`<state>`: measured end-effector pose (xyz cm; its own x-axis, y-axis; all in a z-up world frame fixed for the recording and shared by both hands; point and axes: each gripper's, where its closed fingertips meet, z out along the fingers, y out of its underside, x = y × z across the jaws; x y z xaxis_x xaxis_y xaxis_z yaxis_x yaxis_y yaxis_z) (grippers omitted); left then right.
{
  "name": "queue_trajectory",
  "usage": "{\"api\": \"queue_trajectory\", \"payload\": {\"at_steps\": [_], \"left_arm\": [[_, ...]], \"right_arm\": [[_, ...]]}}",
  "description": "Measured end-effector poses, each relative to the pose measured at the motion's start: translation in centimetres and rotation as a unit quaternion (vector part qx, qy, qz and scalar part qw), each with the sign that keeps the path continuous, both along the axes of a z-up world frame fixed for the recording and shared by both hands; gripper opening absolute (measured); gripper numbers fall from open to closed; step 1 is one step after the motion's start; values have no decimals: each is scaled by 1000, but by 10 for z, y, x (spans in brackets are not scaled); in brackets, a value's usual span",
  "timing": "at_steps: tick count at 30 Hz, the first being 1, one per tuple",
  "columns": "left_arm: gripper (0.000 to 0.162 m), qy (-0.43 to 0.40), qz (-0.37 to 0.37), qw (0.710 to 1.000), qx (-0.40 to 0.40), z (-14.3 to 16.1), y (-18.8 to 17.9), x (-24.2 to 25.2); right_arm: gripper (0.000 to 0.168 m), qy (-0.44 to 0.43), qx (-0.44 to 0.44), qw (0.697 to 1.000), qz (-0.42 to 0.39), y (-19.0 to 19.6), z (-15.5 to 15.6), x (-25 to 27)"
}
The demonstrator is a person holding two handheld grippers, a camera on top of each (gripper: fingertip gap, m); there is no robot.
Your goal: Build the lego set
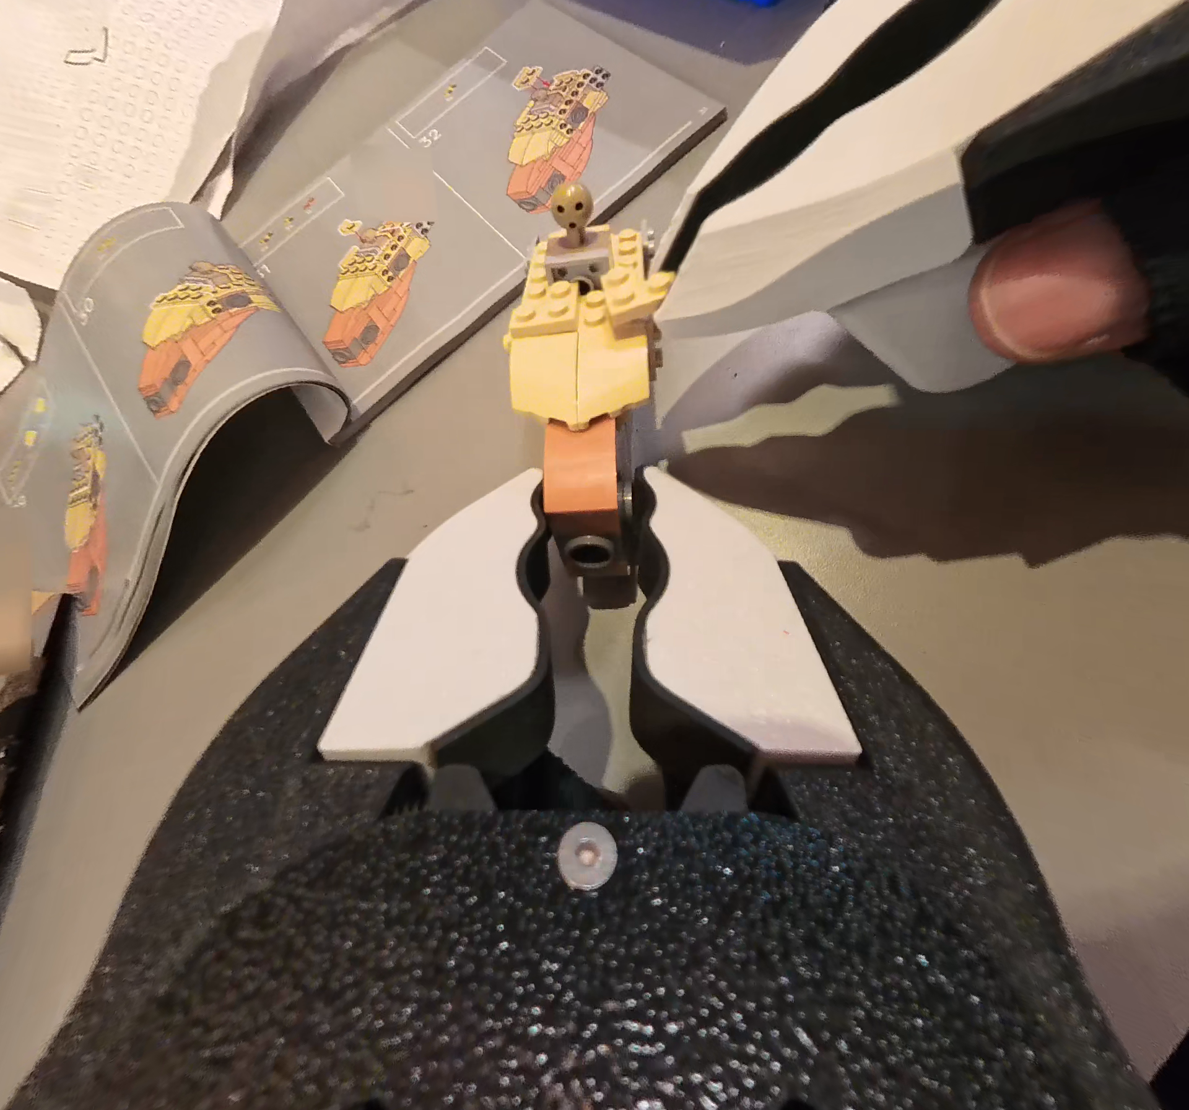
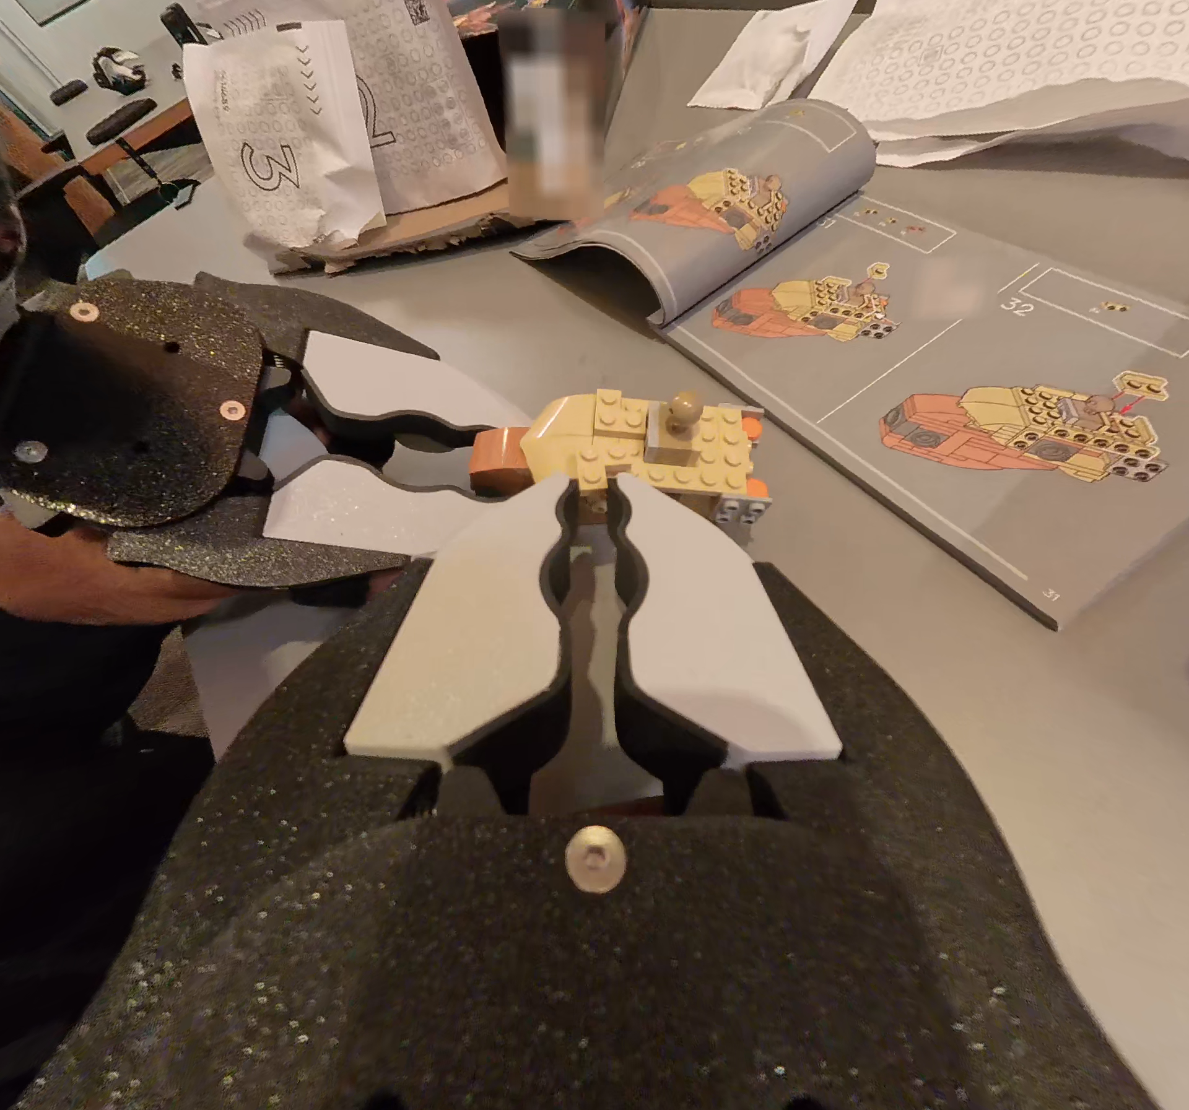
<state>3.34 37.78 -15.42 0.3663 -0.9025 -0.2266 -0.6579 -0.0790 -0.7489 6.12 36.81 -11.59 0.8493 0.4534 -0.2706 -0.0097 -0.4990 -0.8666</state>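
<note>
Two claws meet on one small lego model (image 2: 650,455), a stubby craft with a smooth orange-brown curved nose, tan studded plates on top and a round olive knob on a grey block. The left claw (image 1: 589,523) has its pale, wavy-edged fingers closed narrowly around the orange nose, holding the model just above the grey bench (image 1: 901,661). The right claw (image 2: 595,494) comes in from the model's side, its fingers pinched close on a tan plate at the model's edge. A fingertip (image 1: 1055,301) presses the right claw's rough black housing. Beyond the model, an open instruction booklet (image 2: 965,371) lies flat with one glossy page curled, beside crumpled white paper bags (image 2: 302,133).
</note>
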Motion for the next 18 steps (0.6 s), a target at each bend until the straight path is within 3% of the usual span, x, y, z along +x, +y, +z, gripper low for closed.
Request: {"api": "queue_trajectory", "payload": {"at_steps": [18], "left_arm": [[23,-2,-5,1000,5,1,-2,0]], "right_arm": [[13,-7,-9,1000,-9,4,-1,-2]]}}
